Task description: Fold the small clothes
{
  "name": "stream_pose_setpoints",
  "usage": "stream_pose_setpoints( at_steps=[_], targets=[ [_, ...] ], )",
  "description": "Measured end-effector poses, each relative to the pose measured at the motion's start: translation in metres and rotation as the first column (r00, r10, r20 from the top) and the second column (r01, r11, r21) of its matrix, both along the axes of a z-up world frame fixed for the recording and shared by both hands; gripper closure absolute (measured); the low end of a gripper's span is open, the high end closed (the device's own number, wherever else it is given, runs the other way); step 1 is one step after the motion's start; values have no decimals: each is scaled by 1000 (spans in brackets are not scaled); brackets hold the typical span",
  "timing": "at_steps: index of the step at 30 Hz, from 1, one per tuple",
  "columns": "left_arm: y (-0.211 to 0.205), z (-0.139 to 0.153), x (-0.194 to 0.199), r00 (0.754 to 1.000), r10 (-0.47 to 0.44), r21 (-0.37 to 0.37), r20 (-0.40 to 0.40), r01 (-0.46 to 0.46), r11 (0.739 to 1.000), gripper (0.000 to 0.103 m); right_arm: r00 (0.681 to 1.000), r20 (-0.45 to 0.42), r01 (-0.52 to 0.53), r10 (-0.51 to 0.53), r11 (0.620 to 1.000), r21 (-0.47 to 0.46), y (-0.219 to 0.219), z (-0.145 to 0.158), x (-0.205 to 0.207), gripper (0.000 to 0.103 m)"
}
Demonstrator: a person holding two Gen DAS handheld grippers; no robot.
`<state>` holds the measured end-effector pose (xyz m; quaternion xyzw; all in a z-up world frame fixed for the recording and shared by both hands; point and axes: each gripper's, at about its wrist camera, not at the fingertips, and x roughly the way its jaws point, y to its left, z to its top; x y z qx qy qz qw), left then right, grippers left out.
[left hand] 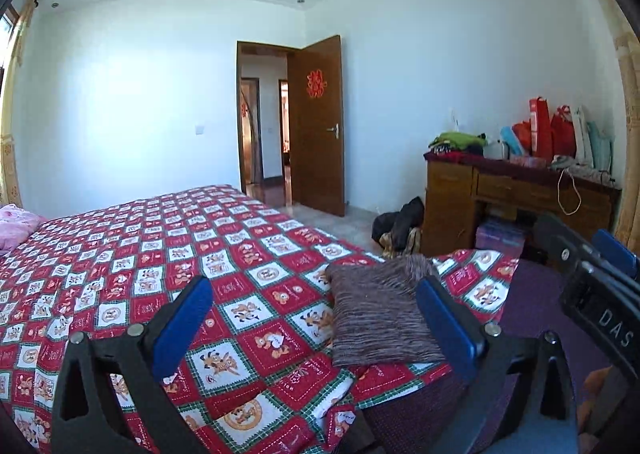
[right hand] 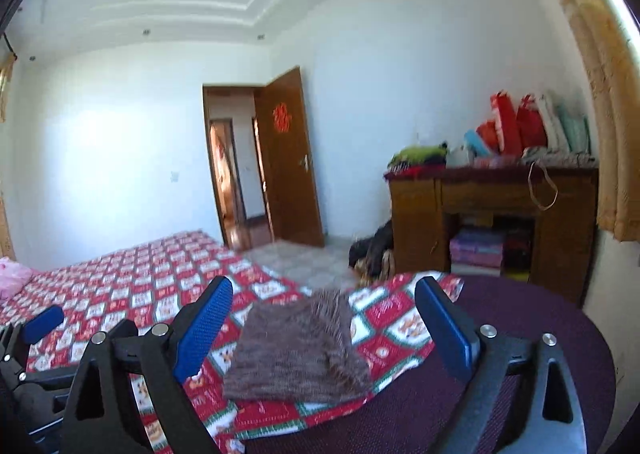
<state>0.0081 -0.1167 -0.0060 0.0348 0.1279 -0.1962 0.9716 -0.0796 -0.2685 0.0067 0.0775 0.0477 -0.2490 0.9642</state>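
The folded brown ribbed knit garment (left hand: 380,314) is lying soft, light and floppy, likely needing pinching at its edges, while both grippers' fingers (left hand: 182,328) are standing wide open and empty

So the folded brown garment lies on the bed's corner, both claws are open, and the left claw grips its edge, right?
Not quite: the left claw grips nothing. In the left wrist view its pads stand wide apart, clear of the garment on the bed. The right claw is open too.
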Motion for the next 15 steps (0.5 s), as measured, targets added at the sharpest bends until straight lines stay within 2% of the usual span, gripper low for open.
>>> stream_pose_setpoints(
  at_steps=[5, 15],
  targets=[
    [0, 6, -12, 999, 13, 34, 50, -15, 999, 0, 997, 70, 35, -32, 999, -30, 6, 12, -17, 4],
    [4, 13, -23, 996, 23, 29, 86, -25, 999, 0, 998, 53, 33, -33, 999, -8, 10, 11, -17, 4]
  ],
)
